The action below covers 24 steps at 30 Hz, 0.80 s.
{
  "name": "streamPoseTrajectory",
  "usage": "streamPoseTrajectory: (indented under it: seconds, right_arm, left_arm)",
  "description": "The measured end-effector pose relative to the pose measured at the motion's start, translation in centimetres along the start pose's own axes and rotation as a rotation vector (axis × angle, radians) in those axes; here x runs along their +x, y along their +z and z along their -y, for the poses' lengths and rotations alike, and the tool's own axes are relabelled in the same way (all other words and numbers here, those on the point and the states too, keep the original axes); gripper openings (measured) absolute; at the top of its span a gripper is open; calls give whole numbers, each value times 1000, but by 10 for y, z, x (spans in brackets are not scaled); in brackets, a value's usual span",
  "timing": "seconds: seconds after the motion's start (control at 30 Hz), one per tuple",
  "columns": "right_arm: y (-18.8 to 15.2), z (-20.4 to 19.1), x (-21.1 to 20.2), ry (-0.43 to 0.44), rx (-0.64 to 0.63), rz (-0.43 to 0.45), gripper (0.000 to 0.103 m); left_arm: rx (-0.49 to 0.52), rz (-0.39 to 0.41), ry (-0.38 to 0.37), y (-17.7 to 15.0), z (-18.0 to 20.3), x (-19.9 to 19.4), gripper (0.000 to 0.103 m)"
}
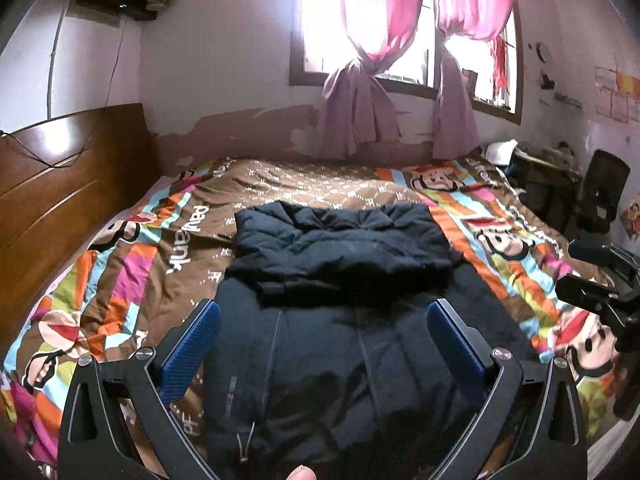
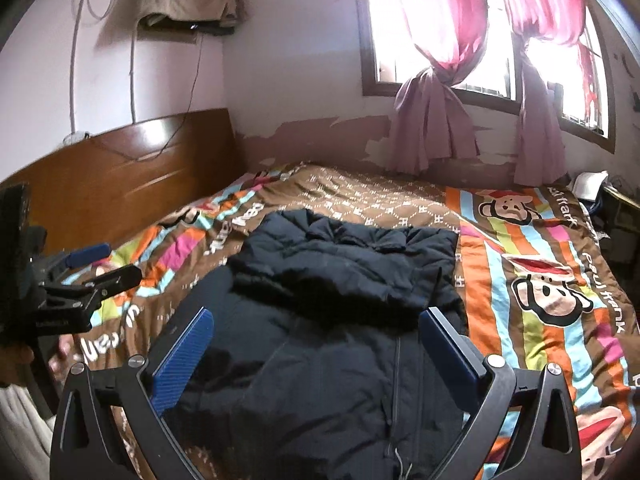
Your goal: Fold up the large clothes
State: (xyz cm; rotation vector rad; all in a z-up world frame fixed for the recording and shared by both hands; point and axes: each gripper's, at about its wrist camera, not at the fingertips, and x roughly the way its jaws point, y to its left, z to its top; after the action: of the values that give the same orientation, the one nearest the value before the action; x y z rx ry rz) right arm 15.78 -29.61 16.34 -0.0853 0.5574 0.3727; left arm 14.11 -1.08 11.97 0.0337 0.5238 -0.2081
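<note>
- Evidently the jacket (image 1: pixel 340 280) lies along the middle of the quilt (image 1: pixel 132 264), its length running toward the window (image 1: pixel 360 20), probably so both grippers can reach it from the near edge of the bed.
- Its far part is doubled back over itself, a puffy layer sitting on the flat lower part; seen from the left wrist the fold edge runs from about 9 to 3 o'clock across the middle. Likely one fold is done and another remains.
- Left gripper (image 1: pixel 324 344): jaws spread wide, blue pads (image 1: pixel 192 344) well apart, nothing between them. It hangs over the near half of the jacket, not touching cloth as far as I can tell.
- Right gripper (image 2: pixel 316 352): also wide open and empty, over the same near half, its pads (image 2: pixel 184 356) framing the zip line.
- Each gripper shows in the other's view: the right one at 3 o'clock from the left wrist, the left one at 9 o'clock from the right wrist, so they stand side by side, near each other.
- A fingertip (image 1: pixel 302 472) shows at 6 o'clock in the left view, where the person holds the handle.
- My guess is that the open jaws are readied to take the near hem or sides; the thick padding may spring back and slip from a shallow pinch.
</note>
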Motion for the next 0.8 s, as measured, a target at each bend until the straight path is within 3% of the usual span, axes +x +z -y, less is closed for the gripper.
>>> streamPoseTrajectory:
  seconds: [0.23,0.67,0.8]
  right_arm:
    - [-32,-11,9,16,-64,-92,103]
    - [-99,-21,40,43,-205,-348,103]
    - [-124,-24,56,60,-211,-432,103]
  left_arm:
    - [42,-62,-1,-37,-4,3,101]
    - [87,-188,-8,-99,-16,19,101]
    - [63,-290,-50,-126,-18,30,101]
